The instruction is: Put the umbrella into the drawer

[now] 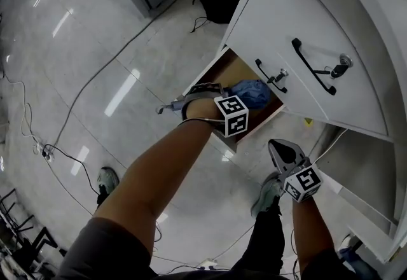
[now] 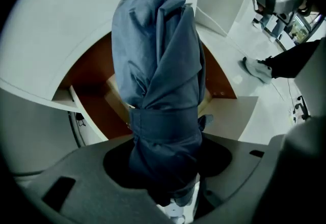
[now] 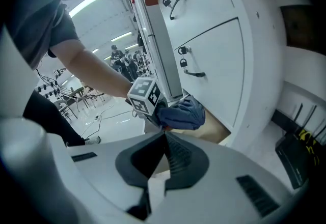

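Left gripper view shows the left gripper [image 2: 164,179] clamped on the folded blue umbrella [image 2: 158,65], which sticks out ahead of its jaws above the open drawer [image 2: 89,83]. The right gripper [image 3: 164,139] is closed on nothing. I reckon lowering and letting go remain.

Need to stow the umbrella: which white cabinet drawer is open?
The white drawer under the two shut black-handled fronts: it alone is pulled out, showing its brown inside, below the blue folded umbrella.

Black bag [image 1: 219,0] laid on tiled floor [image 1: 127,43], far. Cables [image 1: 76,104] trailed across floor, left. Key [image 1: 343,61] seated in lock, right, beside black handle [image 1: 313,67].
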`<act>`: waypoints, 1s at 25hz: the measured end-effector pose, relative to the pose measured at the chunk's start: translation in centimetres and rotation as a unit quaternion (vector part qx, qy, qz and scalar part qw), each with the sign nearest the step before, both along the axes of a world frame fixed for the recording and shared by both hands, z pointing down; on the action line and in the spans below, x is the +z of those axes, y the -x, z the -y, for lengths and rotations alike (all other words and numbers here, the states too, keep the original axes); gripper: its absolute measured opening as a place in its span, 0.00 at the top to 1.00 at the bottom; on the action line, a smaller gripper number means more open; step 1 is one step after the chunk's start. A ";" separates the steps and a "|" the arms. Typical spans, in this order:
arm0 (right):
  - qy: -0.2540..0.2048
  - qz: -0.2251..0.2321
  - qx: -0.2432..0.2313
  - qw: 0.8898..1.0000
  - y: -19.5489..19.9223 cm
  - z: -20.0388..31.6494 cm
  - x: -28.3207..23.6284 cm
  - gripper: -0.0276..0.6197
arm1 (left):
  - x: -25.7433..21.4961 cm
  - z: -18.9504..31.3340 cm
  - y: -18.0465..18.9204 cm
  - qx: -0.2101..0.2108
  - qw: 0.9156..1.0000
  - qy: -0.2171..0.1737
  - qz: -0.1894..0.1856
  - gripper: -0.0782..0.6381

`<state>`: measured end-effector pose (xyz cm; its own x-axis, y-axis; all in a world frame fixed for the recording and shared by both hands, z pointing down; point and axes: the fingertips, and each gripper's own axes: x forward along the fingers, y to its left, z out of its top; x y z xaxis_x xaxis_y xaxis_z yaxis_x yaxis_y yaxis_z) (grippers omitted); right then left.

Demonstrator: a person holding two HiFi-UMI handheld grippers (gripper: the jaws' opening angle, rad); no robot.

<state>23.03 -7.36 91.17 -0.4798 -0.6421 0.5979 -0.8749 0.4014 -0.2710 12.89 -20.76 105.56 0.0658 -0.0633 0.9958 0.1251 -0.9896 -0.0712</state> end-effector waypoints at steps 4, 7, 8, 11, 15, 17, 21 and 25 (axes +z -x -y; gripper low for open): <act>-0.005 -0.003 -0.004 1.000 -0.8 0.8 -0.2 0.97 | 1.5 0.2 -1.2 0.003 1.000 -0.004 0.021 0.56; -0.003 -0.006 -0.003 1.000 -1.9 0.9 0.1 0.97 | 1.8 0.1 -3.4 0.004 1.000 -0.004 0.010 0.56; -0.002 -0.007 -0.002 1.000 -2.2 0.8 0.2 0.97 | 1.9 -0.1 -4.2 0.006 1.000 -0.005 0.004 0.56; 0.000 -0.008 0.000 1.000 -3.0 0.6 0.1 0.97 | 2.5 -0.4 -6.1 0.017 1.000 -0.010 -0.008 0.56; 0.007 -0.016 -0.005 1.000 -3.9 0.1 0.1 0.97 | 4.0 -0.7 -7.0 0.018 0.999 -0.020 -0.021 0.56; 0.011 -0.020 -0.005 1.000 -4.5 -0.2 0.2 0.97 | 4.6 -0.8 -7.5 0.018 0.999 -0.026 -0.031 0.56; 0.017 -0.026 -0.004 1.000 -5.3 -0.7 0.8 0.97 | 6.1 -0.8 -8.2 0.015 0.998 -0.044 -0.053 0.56; 0.023 -0.028 -0.007 0.999 -5.4 -0.9 1.4 0.97 | 7.1 -0.7 -8.3 0.008 0.997 -0.051 -0.065 0.55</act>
<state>28.47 -6.44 92.53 -0.4541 -0.6064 0.6527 -0.8833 0.4022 -0.2409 21.22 -20.04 112.67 0.1963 -0.1623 0.9670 0.1245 -0.9741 -0.1888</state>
